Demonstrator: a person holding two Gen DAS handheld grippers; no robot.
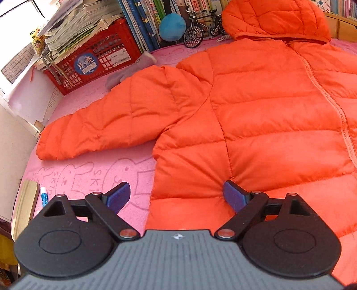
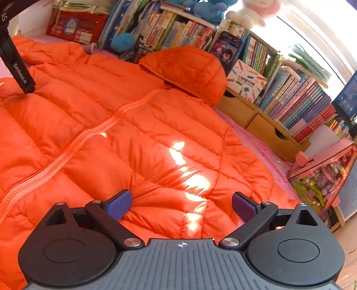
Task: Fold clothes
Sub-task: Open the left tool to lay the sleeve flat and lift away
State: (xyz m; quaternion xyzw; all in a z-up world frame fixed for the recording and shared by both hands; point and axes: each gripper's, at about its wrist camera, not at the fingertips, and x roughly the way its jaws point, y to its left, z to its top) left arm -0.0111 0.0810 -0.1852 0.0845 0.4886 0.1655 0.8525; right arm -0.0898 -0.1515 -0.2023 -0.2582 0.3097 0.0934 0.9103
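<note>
An orange hooded puffer jacket (image 1: 267,107) lies front up and zipped on a pink blanket (image 1: 93,176). Its left sleeve (image 1: 100,125) stretches out sideways, and the hood (image 1: 274,17) lies flat at the far end. My left gripper (image 1: 177,195) is open low over the jacket's near left hem, with its right pad against the fabric and its left pad over the blanket. In the right wrist view, my right gripper (image 2: 180,206) is open just above the jacket (image 2: 133,125), right of the zip (image 2: 73,145). Neither gripper holds anything. The jacket's right sleeve is not clearly visible.
A red crate (image 1: 96,58) under stacked magazines, upright books, a blue ball (image 1: 173,26) and a toy bicycle (image 1: 200,29) line the far edge. Wooden drawers (image 2: 261,125) with books and a pink toy case (image 2: 325,171) stand to the right. A black part of the left gripper (image 2: 20,73) rests on the jacket.
</note>
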